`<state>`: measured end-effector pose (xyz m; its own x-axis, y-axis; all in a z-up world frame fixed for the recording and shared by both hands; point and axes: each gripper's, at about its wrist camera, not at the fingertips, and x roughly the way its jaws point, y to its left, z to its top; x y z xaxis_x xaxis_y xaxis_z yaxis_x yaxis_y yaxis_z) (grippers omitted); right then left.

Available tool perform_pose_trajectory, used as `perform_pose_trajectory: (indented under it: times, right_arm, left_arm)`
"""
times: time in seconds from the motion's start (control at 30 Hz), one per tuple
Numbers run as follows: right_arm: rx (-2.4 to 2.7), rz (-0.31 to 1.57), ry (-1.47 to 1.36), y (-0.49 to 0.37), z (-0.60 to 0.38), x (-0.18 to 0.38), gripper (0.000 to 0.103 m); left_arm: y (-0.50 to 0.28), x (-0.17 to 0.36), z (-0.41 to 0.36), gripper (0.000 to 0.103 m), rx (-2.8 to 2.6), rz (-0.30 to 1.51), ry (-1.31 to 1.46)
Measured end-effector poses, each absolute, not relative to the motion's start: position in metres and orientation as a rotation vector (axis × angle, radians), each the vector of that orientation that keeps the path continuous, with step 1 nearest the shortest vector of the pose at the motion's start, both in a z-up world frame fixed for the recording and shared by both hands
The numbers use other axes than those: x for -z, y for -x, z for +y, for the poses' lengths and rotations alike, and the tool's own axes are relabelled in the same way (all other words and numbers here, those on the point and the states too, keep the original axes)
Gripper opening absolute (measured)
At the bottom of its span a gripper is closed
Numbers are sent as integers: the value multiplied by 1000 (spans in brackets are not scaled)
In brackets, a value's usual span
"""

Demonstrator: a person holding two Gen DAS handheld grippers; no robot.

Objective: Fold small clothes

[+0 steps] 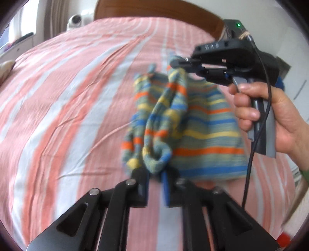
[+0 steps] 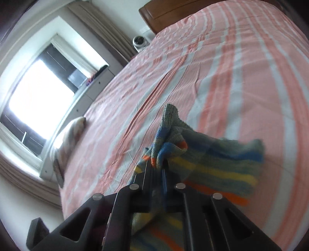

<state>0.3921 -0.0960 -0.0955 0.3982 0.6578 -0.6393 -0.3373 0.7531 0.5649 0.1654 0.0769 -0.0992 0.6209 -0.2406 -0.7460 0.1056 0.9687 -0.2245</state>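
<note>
A small striped knit garment point(image 1: 204, 133), green with blue, yellow and orange bands, lies partly on the pink-and-white striped bed point(image 1: 67, 100). My left gripper point(image 1: 155, 170) is shut on its near bunched edge. My right gripper point(image 1: 178, 64), held by a hand, is shut on its far top edge and lifts it off the bed. In the right wrist view the right gripper point(image 2: 156, 166) pinches the garment point(image 2: 212, 166), whose fabric hangs to the right and under the fingers.
A wooden headboard point(image 1: 154, 9) stands at the far end of the bed. A small white camera point(image 1: 75, 20) sits beside it. A pillow point(image 2: 67, 135) lies at the bed's left edge below a window point(image 2: 42, 92).
</note>
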Motion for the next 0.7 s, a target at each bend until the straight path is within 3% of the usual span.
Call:
perform_pose_trajectory:
  times: [0.03,0.1,0.17,0.27,0.43,0.57,0.63,0.7]
  right_arm:
    - [-658,976,-398,-394,-88,102,16]
    - [-683,992,-485,-393,-77,111,47]
    - [-708,957,-534,-386,-86,107,52]
    - [-693,902,-498,-364,-109,85,52]
    - [-701,868,-254,-288,-142,59,52]
    - [-687,1006,-137,-239,-141,111,55]
    - [-633,1090,-70,-225,-139,144,52]
    - [-624,1047,-110,-215,-147,139,52]
  left_arm:
    - [-161,97,82,24,205,877,178]
    - [-151,89,82,42,186,862,169]
    - [-144,77,90,62,184,824,170]
    - [-150,66,92,76,222,792,210]
    - [-186,77,73,76,174,821,128]
    - [-220,108,80,76,78,956,55]
    - [-220,100,88,76,99,965,59]
    - [-215,81,96,78,116,924,62]
